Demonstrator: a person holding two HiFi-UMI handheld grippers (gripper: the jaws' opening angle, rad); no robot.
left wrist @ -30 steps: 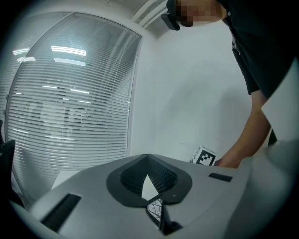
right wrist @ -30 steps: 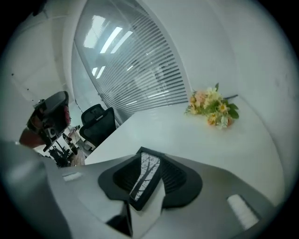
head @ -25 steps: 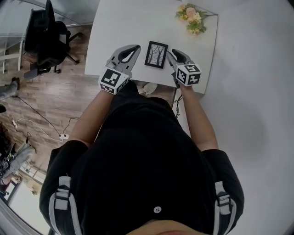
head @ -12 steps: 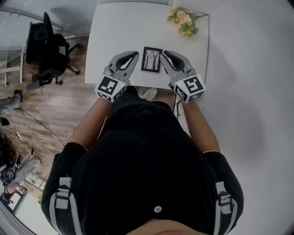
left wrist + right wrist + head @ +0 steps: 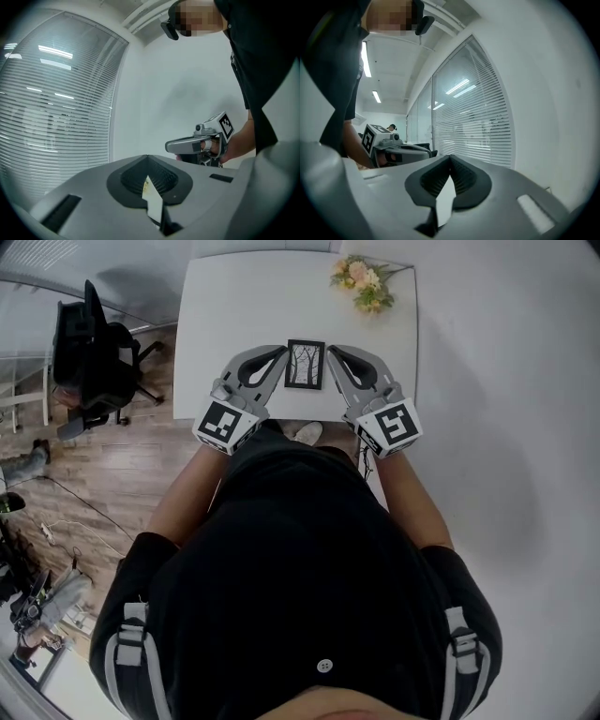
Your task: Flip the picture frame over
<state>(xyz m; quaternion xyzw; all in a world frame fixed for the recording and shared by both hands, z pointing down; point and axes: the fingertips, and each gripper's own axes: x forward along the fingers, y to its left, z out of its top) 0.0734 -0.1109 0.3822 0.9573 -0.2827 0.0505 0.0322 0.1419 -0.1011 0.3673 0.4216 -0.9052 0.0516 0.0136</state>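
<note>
Hovering beside face-up picture frame [image 5: 306, 364]: left gripper [image 5: 282, 352] at left, right gripper [image 5: 331, 351] at right, both pressed together, empty. Spreading jaws, then pinching one edge firmly, is looking best.

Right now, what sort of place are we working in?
Probably an office. A black swivel chair stands on wood flooring beside the white table, slatted window blinds run along one wall, and strip lights run across the ceiling.
</note>
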